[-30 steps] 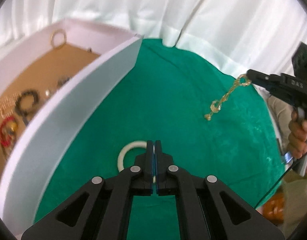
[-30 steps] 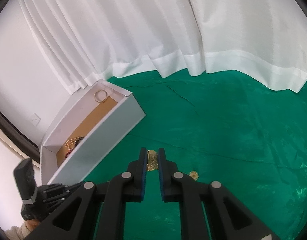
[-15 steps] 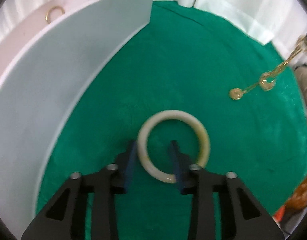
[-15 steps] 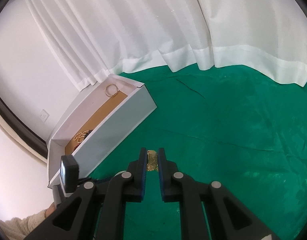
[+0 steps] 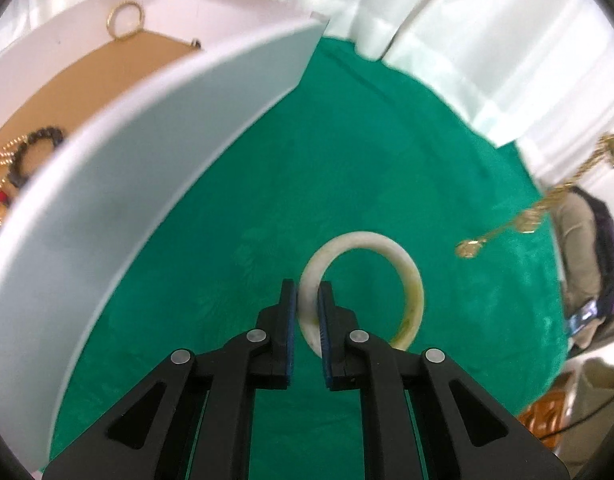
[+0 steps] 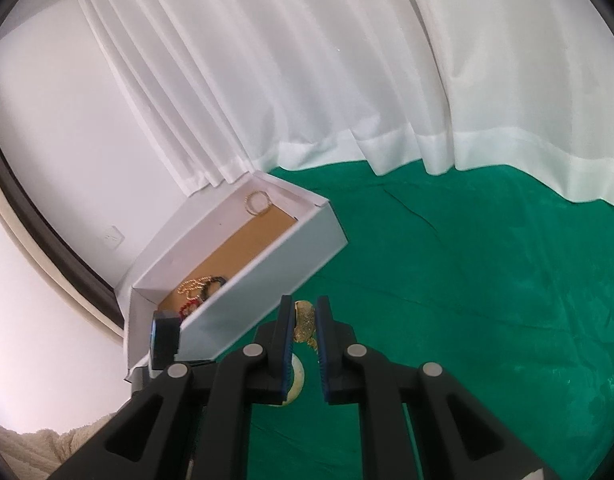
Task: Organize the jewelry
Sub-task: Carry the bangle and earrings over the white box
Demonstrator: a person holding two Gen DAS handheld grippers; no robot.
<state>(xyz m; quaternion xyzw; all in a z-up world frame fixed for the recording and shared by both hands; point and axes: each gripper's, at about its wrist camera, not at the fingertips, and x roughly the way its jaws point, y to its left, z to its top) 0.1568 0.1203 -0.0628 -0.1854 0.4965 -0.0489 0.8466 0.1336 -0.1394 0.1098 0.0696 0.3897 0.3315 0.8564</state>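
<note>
My left gripper (image 5: 306, 304) is shut on the rim of a cream bangle (image 5: 403, 264), which sits over the green cloth (image 5: 347, 160). My right gripper (image 6: 304, 320) is shut on a gold chain (image 6: 305, 320). In the left wrist view the chain (image 5: 523, 220) hangs in the air at the right, above the cloth. A white box (image 6: 267, 256) with a brown floor stands to the left and holds a gold ring (image 5: 125, 20), a black bead bracelet (image 5: 31, 152), gold beads and a red piece. The bangle also shows under my right fingers (image 6: 297, 380).
White curtains (image 6: 347, 80) hang behind the table. The box's near wall (image 5: 147, 184) rises close to the left of my left gripper. A person's clothing (image 5: 587, 248) is at the right edge.
My left gripper opened, moved down around the bangle's rim and closed on it, then tilted up so the box interior shows. My right gripper rose and swung toward the box with the chain.
</note>
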